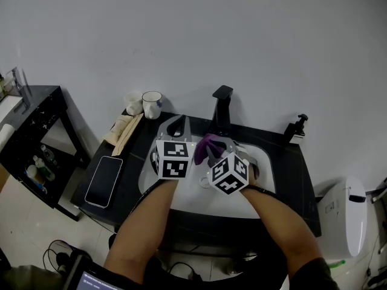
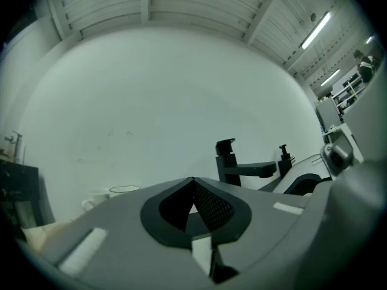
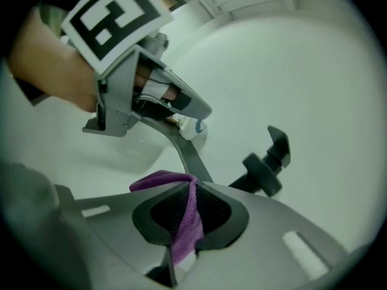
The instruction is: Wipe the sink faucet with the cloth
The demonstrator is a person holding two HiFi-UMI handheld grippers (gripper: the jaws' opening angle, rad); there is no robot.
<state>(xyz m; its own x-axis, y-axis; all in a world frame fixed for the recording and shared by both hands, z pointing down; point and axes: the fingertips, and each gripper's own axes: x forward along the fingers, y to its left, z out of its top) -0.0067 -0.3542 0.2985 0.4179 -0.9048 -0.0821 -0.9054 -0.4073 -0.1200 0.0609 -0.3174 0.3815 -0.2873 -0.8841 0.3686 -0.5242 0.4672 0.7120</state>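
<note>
1. Right gripper: I read its fingers clamped on the purple cloth. The cloth runs up between the pads and folds over to the left of the tips.
2. Left gripper: fingers together, tips meeting, with nothing between them.
3. Faucet: black and upright at the back rim of the sink. It stands ahead and to the right of the left fingers, and ahead of the right fingers. It is apart from both, and the cloth hangs clear of it.
4. Markings: each gripper cube carries black-and-white square markers. The mug shows a small blue mark, too small for me to read.
5. Edges and room: both pairs of fingers sit over the white basin, inside the inner edge of the black counter. The left fingers lie just left of the cloth. Bare wall rises beyond the fingertips. The dispenser stands well to the right of the right fingers. The mug and the phone lie to the left of the left fingers, on the counter.
</note>
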